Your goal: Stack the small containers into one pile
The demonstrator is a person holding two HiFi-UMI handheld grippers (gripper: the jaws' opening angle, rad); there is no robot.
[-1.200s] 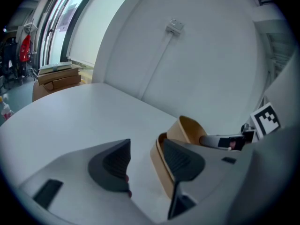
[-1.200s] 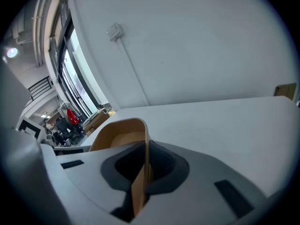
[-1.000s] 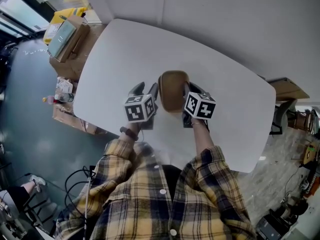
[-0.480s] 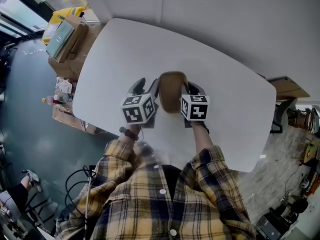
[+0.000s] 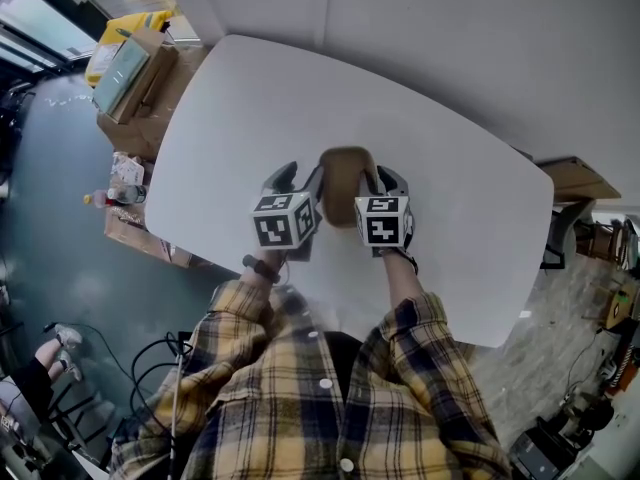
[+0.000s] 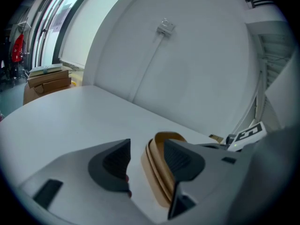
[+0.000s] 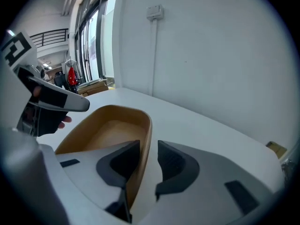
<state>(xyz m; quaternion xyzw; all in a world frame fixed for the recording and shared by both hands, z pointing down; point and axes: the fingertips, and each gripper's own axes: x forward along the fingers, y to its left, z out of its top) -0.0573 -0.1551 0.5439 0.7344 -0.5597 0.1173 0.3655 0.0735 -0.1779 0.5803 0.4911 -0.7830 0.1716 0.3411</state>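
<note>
A stack of tan nested containers (image 5: pixel 343 173) sits on the white table (image 5: pixel 230 118) between both grippers. My left gripper (image 5: pixel 300 178) stands open around the stack's left wall (image 6: pixel 157 172). Bare table shows between the outer jaw and the layered rims. My right gripper (image 5: pixel 382 180) straddles the right wall (image 7: pixel 108 130), one jaw inside the top container and one outside. Its jaws (image 7: pixel 147 161) have just been opening; the wall is still between them, with a gap on the outer side. The stack's lower part is hidden behind the grippers.
Cardboard boxes (image 5: pixel 130 78) and a yellow item (image 5: pixel 125 33) stand off the table's left end. A wooden piece (image 5: pixel 575 178) sits past the right end. The wall (image 5: pixel 450 28) runs close behind the table. Cables lie on the floor (image 5: pixel 60 268) at the left.
The right gripper has rolled at the wrist, so its marker cube now faces up squarely, and its jaws have parted. The stack looks more level. The left gripper has hardly moved.
</note>
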